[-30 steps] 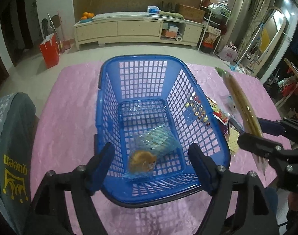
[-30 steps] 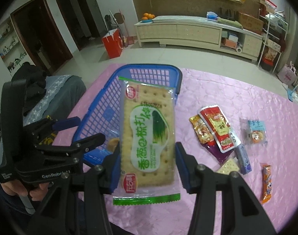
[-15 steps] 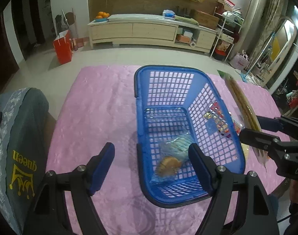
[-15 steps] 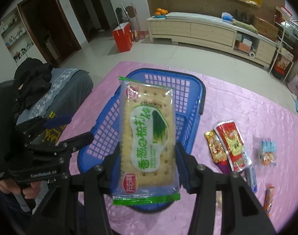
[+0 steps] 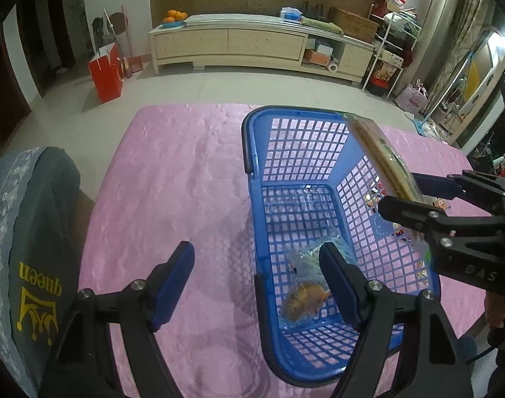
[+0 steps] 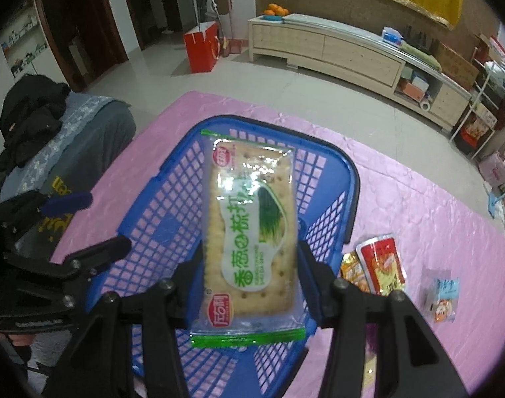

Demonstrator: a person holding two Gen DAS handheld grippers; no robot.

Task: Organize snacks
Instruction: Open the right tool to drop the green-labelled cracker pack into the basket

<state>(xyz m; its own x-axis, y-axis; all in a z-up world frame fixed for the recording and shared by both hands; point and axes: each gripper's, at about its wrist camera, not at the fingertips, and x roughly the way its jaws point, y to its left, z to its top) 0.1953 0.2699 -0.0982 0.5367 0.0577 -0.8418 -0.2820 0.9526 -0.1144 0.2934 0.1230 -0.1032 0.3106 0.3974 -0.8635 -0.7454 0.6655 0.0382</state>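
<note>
A blue plastic basket (image 5: 252, 152) stands on the pink tablecloth; it also shows in the right wrist view (image 6: 166, 199). Inside it lies a clear packet with an orange snack (image 5: 305, 295). My right gripper (image 6: 249, 265) is shut on a green-and-white cracker packet (image 6: 249, 232) and holds it above the basket; edge-on it shows in the left wrist view (image 5: 381, 159). My left gripper (image 5: 255, 265) is open and empty, astride the basket's left wall.
Loose snacks lie on the cloth right of the basket: a red packet (image 6: 381, 265), a yellow packet (image 6: 352, 268), a small blue-and-orange packet (image 6: 444, 298). A grey cushioned chair (image 5: 30, 232) stands at the table's left. A long cabinet (image 5: 252, 43) stands behind.
My right gripper has carried the cracker packet left, from beside the basket to over it. My left gripper has shifted left, so the basket now sits to its right.
</note>
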